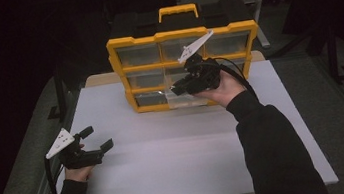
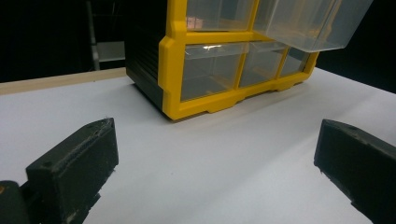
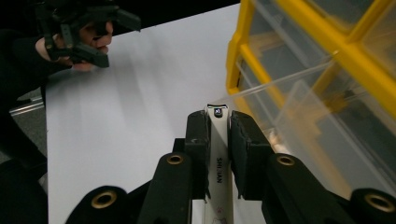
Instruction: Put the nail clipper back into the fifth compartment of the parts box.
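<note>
White and flat, a slim item [image 3: 218,154] printed with lettering, possibly a nail clipper, sits clamped between the right gripper [image 3: 218,140] jaws, held just beside a clear drawer [image 3: 299,121] pulled out of the yellow organizer [image 1: 118,48], probably so it can drop in. That forearm reaches across the white table [image 1: 168,163], wrist cocked and turned toward the bins. The left gripper [image 1: 96,140] hovers low near the table's left edge, jaws spread wide with nothing between them, well apart from the organizer, likely waiting out of the way.

White stick's [image 3: 218,158] lower end cut off
</note>
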Tool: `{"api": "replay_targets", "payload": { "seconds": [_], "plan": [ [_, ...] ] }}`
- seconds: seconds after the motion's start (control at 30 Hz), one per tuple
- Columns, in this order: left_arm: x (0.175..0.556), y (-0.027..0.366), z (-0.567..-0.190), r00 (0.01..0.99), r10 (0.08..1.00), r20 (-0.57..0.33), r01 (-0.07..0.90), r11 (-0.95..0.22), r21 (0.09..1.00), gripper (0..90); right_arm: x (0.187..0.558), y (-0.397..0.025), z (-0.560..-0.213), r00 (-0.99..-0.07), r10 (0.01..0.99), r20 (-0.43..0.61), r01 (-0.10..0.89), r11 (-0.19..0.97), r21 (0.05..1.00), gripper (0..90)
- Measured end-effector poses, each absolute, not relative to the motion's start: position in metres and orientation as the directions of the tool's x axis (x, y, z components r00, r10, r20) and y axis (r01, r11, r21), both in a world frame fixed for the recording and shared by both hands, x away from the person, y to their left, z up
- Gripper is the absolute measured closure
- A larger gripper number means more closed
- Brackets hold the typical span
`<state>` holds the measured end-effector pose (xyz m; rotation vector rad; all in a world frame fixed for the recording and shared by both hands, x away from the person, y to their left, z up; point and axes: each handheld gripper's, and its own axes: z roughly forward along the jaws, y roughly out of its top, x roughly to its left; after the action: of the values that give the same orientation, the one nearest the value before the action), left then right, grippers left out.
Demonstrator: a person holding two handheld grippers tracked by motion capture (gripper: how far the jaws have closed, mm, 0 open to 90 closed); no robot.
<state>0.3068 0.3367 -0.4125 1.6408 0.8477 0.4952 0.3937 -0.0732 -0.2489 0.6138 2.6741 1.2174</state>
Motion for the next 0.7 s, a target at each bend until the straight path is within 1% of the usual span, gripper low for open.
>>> {"api": "replay_targets", "payload": {
  "seconds": [0.2, 0.33, 0.47, 0.7],
  "plan": [
    [0.307, 0.337, -0.412, 0.646, 0.753, -0.123, 0.264, -0.068, 0.962, 0.0, 0.404, -0.074, -0.237, -0.895, 0.444, 0.033, 0.315, 0.579, 0.752, 76.3],
    [0.307, 0.337, -0.412, 0.647, 0.753, -0.122, 0.263, -0.070, 0.962, 0.0, 0.409, -0.078, -0.236, -0.885, 0.464, 0.037, 0.329, 0.567, 0.755, 76.4],
    [0.307, 0.337, -0.412, 0.649, 0.750, -0.124, 0.262, -0.068, 0.963, 0.0, 0.416, -0.085, -0.238, -0.861, 0.506, 0.047, 0.364, 0.549, 0.752, 76.3],
    [0.307, 0.336, -0.412, 0.650, 0.750, -0.122, 0.261, -0.069, 0.963, 0.0, 0.419, -0.086, -0.240, -0.854, 0.520, 0.035, 0.367, 0.551, 0.750, 76.3]
  ]
}}
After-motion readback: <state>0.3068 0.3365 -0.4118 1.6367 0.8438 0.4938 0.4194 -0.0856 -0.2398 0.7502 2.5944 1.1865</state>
